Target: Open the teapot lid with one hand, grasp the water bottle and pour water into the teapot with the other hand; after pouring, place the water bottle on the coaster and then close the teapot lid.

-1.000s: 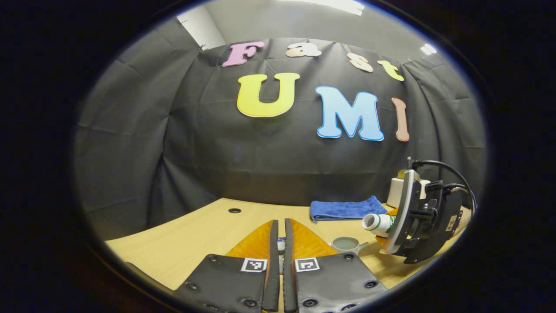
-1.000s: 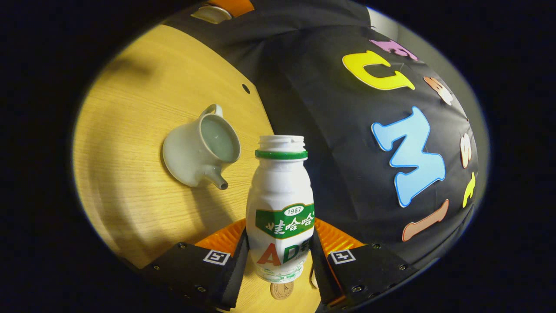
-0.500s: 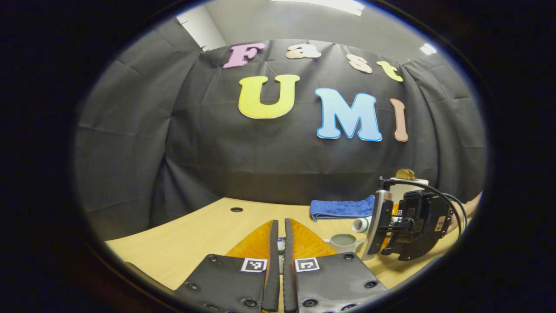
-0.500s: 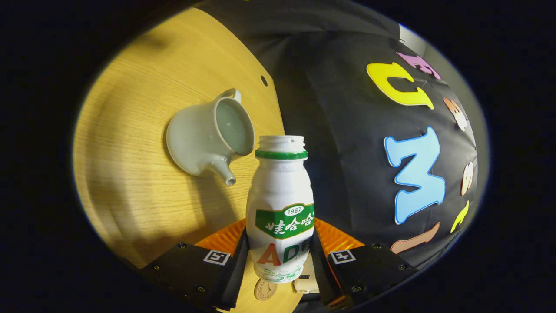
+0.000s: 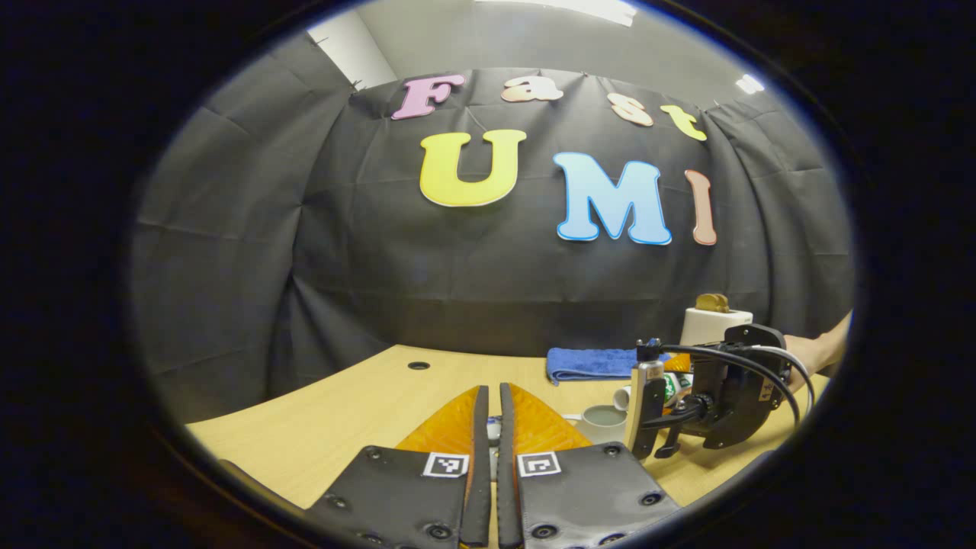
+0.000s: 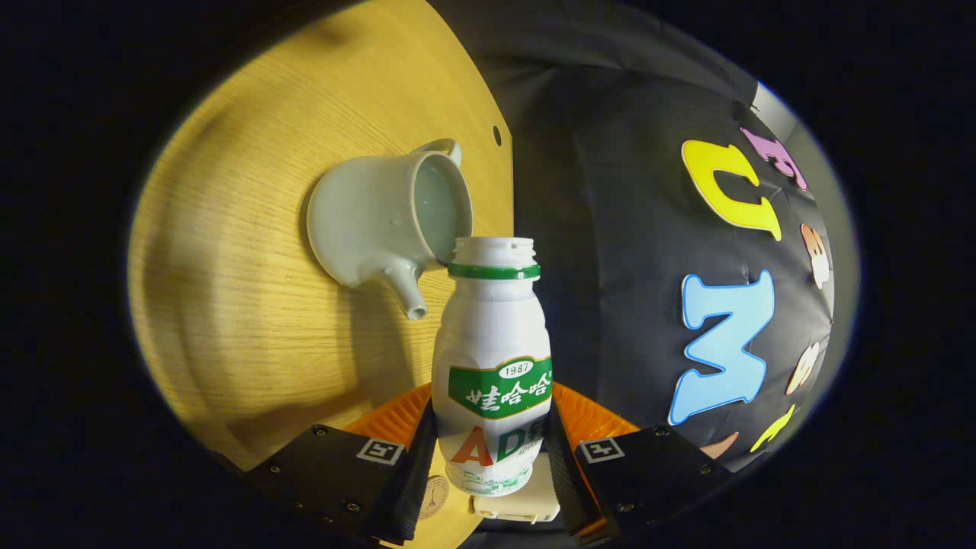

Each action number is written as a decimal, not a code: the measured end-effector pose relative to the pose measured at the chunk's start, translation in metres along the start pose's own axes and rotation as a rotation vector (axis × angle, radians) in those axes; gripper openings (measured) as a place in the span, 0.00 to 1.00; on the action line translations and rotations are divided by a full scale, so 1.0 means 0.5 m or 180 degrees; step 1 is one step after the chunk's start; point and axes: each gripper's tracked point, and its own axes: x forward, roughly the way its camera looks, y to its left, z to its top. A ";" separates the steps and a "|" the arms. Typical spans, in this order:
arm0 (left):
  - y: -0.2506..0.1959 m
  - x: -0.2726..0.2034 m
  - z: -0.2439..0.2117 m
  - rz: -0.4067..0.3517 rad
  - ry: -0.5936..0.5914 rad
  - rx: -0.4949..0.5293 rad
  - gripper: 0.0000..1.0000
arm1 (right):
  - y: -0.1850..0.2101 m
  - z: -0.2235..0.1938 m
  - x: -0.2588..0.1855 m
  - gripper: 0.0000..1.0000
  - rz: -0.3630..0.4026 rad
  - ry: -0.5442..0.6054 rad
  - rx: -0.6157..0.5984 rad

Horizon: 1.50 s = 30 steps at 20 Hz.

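Now: pouring step | bottle (image 6: 492, 366) clamped between right gripper (image 6: 488, 450) fingers, mouth beside open teapot (image 6: 385, 221) rim | left gripper (image 5: 488, 435) nearly closed, small lid-like piece between fingers, grip unclear | next: bottle to be set on coaster.

Bottle (image 6: 492, 366), white with a green band, cap off, stands at centre frame, clamped low on its body between the two fingers of the right gripper (image 6: 492, 450). Teapot (image 6: 385, 221), pale, lidless, sits upper left of the bottle's mouth on the wooden table (image 6: 252, 305), spout toward the bottle. A round coaster (image 6: 435, 497) shows partly at bottom, beside the bottle's base.
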 end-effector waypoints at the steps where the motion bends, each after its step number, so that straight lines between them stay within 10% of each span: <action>1: 0.003 0.000 0.001 0.0008 0.0002 0.0000 0.14 | -0.002 0.001 0.000 0.69 -0.0012 0.0005 -0.0057; 30: 0.008 -0.010 -0.009 0.0001 0.0056 0.0046 0.10 | -0.065 0.035 -0.019 0.69 -0.0319 -0.0009 -0.0851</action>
